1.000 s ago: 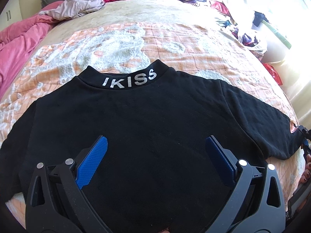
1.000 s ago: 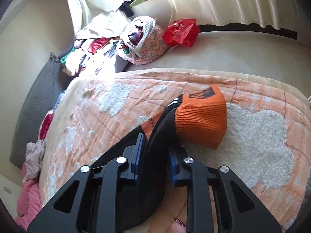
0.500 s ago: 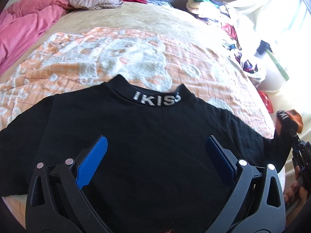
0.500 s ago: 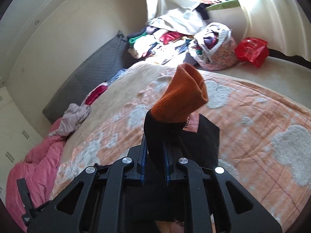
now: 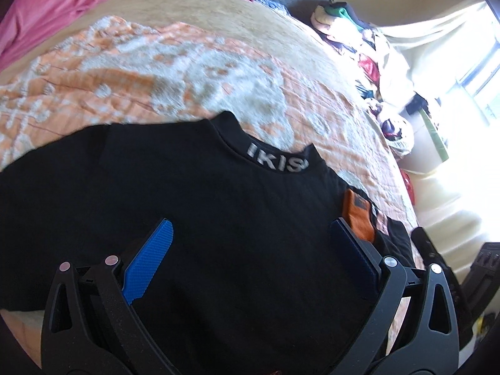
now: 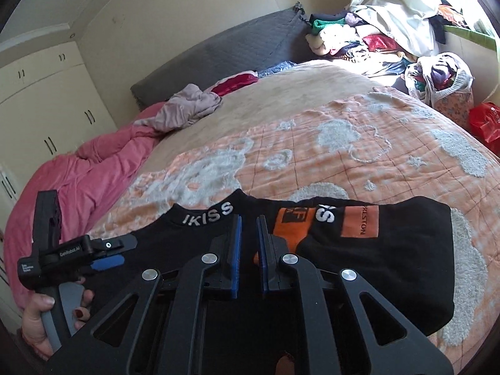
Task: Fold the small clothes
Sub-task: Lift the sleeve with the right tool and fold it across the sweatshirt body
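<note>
Right, starting at the left: the left gripper [image 5: 250, 250] hangs above the black top [image 5: 218, 234] with its blue fingers [image 5: 148, 264] spread wide and nothing between them. Its own camera looks straight down on the garment's body, spread flat on the orange-and-white blanket [image 5: 156, 72], collar lettering [image 5: 276, 162] pointing up the bed. Only the right wrist view shows the hand on the left gripper's handle [image 6: 40, 315], red nails and all, at the garment's left side.

Moving to the middle, the collar reads "IKISS" in full from the right wrist view [image 6: 207, 215]; the left view cuts off its last letter. Further right, the sleeve is folded in over the chest. The left camera catches just a sliver of its orange cuff [image 5: 357, 218] beside its own right finger. The right camera lays it all out: orange cuff, then an orange printed panel [image 6: 359, 223] across the black fabric.

The right gripper [image 6: 248, 256] sits low over that fold, fingers drawn near to each other with a narrow slot between the pads. Black cloth shows in the slot and the cuff edge lies against the right pad, but whether it is actually pinching fabric, I cannot tell.

Far right, a heap of clothes [image 6: 359, 40] and a red bag [image 6: 486, 122] lie past the bed's edge; a pink quilt [image 6: 93, 168] bunches at the far left.
</note>
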Motion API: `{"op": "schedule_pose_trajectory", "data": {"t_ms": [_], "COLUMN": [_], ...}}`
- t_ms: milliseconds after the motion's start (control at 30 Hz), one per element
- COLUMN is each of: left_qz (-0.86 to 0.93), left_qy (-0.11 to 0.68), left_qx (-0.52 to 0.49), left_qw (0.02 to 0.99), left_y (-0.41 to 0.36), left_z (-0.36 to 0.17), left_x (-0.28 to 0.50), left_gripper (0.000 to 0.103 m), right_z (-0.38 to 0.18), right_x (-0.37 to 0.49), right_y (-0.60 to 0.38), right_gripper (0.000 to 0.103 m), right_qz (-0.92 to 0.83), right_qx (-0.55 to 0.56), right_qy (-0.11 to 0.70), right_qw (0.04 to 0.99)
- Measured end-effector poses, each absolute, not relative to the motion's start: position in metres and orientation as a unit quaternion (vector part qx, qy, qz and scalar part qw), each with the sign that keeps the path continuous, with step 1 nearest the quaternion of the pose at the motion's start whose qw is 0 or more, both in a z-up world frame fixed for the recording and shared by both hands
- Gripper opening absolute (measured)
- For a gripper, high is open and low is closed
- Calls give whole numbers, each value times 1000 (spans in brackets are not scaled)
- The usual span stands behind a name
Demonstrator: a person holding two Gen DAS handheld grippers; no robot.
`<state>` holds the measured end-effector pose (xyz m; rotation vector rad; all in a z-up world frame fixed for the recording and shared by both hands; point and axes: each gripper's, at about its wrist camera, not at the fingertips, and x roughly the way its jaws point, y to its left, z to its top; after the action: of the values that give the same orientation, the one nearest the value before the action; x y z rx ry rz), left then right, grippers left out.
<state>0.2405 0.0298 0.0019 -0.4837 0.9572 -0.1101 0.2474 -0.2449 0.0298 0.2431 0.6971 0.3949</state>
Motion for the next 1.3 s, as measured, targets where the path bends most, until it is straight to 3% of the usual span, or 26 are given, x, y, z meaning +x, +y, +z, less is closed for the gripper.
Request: {"op": "schedule_pose_trajectory", "data": {"t_ms": [67,100,200,367,467,633,767,933,1000,1067,1133,1200,1300], "left_qz": [-67,-76,-92,-134,-162,-196,-196,-185,-180,-179,-188,-189,-199], "left_qy": [463,466,472,497,513,528,538,529,523,517,510,503,485], "left_qx": [-229,-229,-233,-229,-240,-259,-282,-304,-302,-298,-295,-285,-280], "left_qw": [854,851,845,826,808,785,770,770,777,782,786,794,804], "left_y": [19,12,-3,-43,-65,-97,-110,-114,-116,-118,-123,-125,-122], "left_z": [-2,-3,-6,-14,-22,-34,-47,-52,-51,-51,-49,-46,-36], "left_x": [242,243,248,264,272,287,296,306,308,309,310,308,303], "left_gripper": [95,95,95,95,95,91,70,67,51,45,32,8,3], "right_z": [17,12,-6,-9,-2,1,7,12,13,14,14,12,11], "right_x": [250,248,245,242,241,242,242,240,240,241,241,242,243], "right_y": [-247,-242,-236,-277,-293,-322,-338,-345,-347,-348,-348,-348,-347], "right_gripper": [41,63,63,63,63,72,73,73,73,73,73,73,73], "right_qz": [192,176,137,149,127,95,88,87,82,72,64,61,62], "right_qx": [76,29,-64,35,24,60,86,98,99,97,92,91,87], "right_qy": [360,370,384,409,407,418,412,406,405,404,403,405,405], "right_qw": [910,912,911,899,904,901,903,905,905,907,908,908,908]}}
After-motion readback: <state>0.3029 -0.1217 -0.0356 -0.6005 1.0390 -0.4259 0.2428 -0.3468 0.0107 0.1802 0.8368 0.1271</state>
